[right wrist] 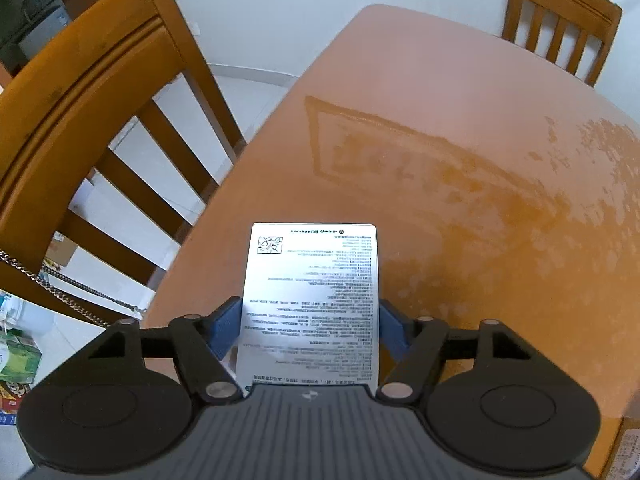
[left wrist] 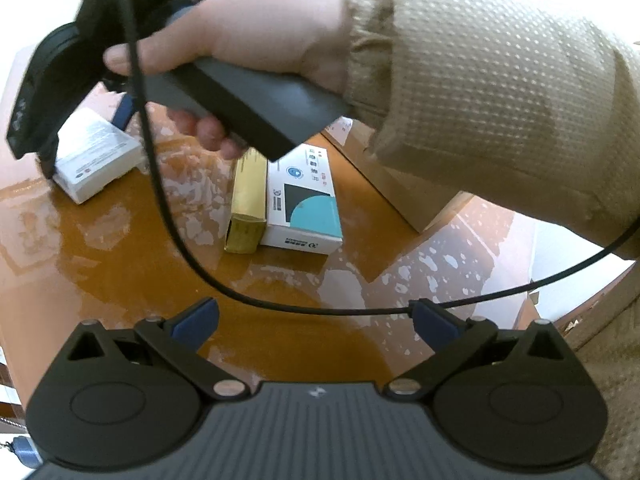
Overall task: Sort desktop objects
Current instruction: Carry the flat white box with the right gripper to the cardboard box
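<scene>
Orange-brown wood, glossy and blotched with glare, makes up the table (right wrist: 460,128) under both tongs, with a slatted chair (right wrist: 80,112) off its edge to the left of the right gripper (right wrist: 308,330). That gripper points steeply down, its blue pads against the two long sides of a white box (right wrist: 312,292) printed with small text: clenched on it. Ahead of the left gripper (left wrist: 316,320), whose jaws stand spread with nothing between them, lie a white-and-teal box (left wrist: 304,204) and, touching its left side, a gold box (left wrist: 248,204).
</scene>
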Demonstrator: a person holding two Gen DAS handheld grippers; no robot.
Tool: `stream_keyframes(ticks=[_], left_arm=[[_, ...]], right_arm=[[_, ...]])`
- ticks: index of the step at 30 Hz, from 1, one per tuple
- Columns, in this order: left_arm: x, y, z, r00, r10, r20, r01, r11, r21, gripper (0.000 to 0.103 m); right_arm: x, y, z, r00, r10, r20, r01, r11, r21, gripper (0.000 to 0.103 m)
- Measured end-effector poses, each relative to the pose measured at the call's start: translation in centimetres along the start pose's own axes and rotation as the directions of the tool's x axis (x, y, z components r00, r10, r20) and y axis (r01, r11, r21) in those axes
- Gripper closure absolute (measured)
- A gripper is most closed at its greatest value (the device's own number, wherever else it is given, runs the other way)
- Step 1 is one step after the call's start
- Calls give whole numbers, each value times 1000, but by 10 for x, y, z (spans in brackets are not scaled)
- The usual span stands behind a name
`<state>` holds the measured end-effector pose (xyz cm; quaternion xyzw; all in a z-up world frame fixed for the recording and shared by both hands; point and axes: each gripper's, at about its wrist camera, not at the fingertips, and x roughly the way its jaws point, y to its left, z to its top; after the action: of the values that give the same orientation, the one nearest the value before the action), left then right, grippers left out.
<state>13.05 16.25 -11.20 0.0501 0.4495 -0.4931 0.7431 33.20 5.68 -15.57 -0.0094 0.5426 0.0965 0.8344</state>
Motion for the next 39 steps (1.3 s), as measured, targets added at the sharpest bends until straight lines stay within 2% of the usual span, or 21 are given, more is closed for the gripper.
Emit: stream_keyframes(ticks=[1, 3, 5, 7, 9, 11, 13, 14, 15, 20, 25, 28, 31, 35, 39], left_arm=[[0, 0, 0, 1000, -2, 1, 2, 1000, 1, 0], [0, -2, 0, 1000, -3, 2, 3, 1000, 4, 0], [1, -3, 1, 1000, -2, -2, 2, 1000, 9, 0], [2, -7, 1, 1000, 0, -5, 1, 1000, 18, 0], [1, -10, 1, 1000, -3, -5, 3, 1000, 25, 0], [1, -13, 2, 1000, -3, -6, 3, 999, 32, 0], [0, -17, 3, 1000, -5, -5, 5, 999, 42, 0], [0, -20, 3, 1000, -4, -3, 4, 999, 49, 0], [-1, -22, 4, 1000, -3, 1, 3, 998, 57, 0], [1, -34, 7, 999, -22, 23, 20, 997, 70, 0], [7, -49, 10, 999, -30, 12, 28, 994, 102, 0], [9, -61, 12, 1000, -20, 6, 19, 994, 107, 0], [13, -73, 16, 1000, 1, 1, -1, 995, 99, 0], [21, -96, 28, 999, 46, 5, -47, 995, 91, 0], [28, -122, 52, 997, 57, 53, -60, 997, 56, 0]], right_arm=[[-3, -5, 0, 1000, 11, -4, -11, 1000, 19, 27], [-13, -22, -3, 996, 89, -1, -89, 990, 108, 27], [-27, -46, -6, 977, 215, 14, -212, 949, 234, 27], [-42, -67, -10, 945, 322, 55, -322, 886, 335, 27], [-58, -90, -17, 890, 440, 120, -446, 786, 429, 27], [-73, -111, -27, 818, 541, 195, -558, 663, 500, 27], [-90, -128, -39, 755, 598, 268, -633, 561, 533, 27], [-98, -135, -45, 727, 616, 303, -663, 516, 543, 27], [-107, -140, -51, 720, 613, 326, -673, 500, 546, 27], [-158, -168, -86, 727, 544, 419, -678, 474, 562, 27], [-216, -209, -142, 767, 392, 509, -642, 484, 595, 27], [-248, -238, -177, 793, 290, 537, -604, 490, 628, 27], [-270, -258, -205, 807, 219, 548, -577, 492, 652, 27], [-288, -283, -236, 812, 193, 550, -566, 492, 662, 27], [-292, -302, -260, 814, 204, 544, -565, 493, 661, 27]])
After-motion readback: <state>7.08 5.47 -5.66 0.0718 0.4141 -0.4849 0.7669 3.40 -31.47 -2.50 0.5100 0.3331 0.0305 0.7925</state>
